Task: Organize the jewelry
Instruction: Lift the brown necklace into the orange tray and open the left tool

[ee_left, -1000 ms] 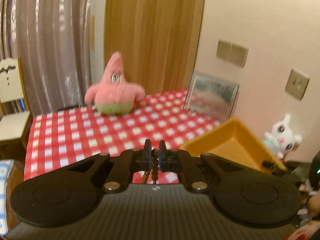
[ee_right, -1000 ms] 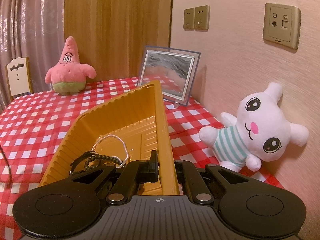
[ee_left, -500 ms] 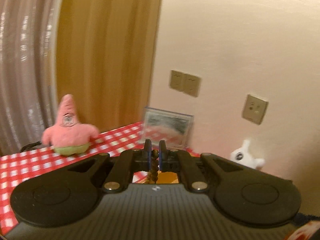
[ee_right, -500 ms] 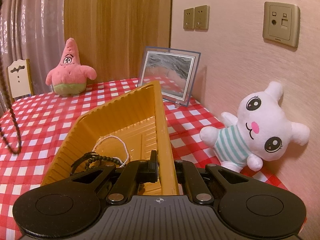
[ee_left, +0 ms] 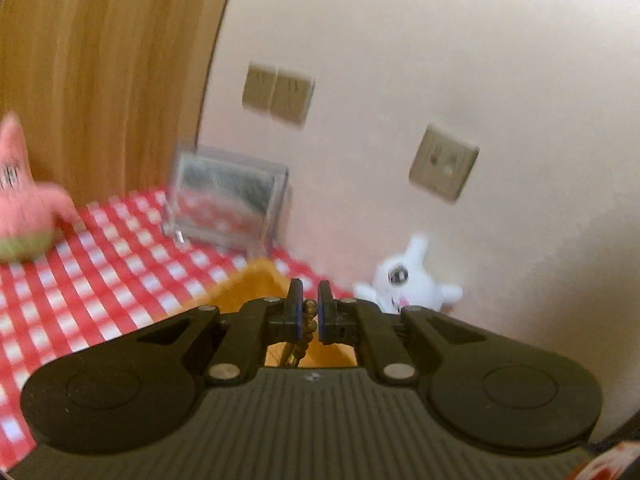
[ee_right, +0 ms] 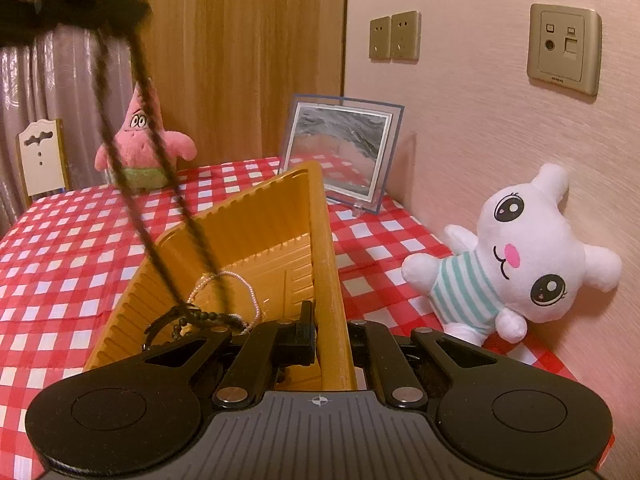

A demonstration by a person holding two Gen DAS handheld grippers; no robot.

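My left gripper [ee_left: 309, 309] is shut on a brown bead necklace [ee_left: 303, 330], held high over the orange tray [ee_left: 256, 286]. In the right wrist view that gripper [ee_right: 72, 0] is at the top left and the necklace [ee_right: 152, 152] hangs from it as a long loop, its lower end reaching down into the orange tray [ee_right: 256, 220]. A white pearl bracelet [ee_right: 240, 286] and a dark bead bracelet [ee_right: 200, 316] lie in the tray. My right gripper [ee_right: 332, 332] is shut on the tray's right wall.
The tray rests on a red-checked tablecloth [ee_right: 60, 256]. A pink starfish plush [ee_right: 142, 144] stands at the back, a framed picture [ee_right: 340, 152] leans on the wall, a white bunny plush [ee_right: 516, 256] sits at the right. A white chair [ee_right: 40, 156] stands beyond the table.
My left gripper has risen and swung right with the necklace, from beside the tray to above it. The necklace loop now hangs into the tray. My right gripper has not moved.
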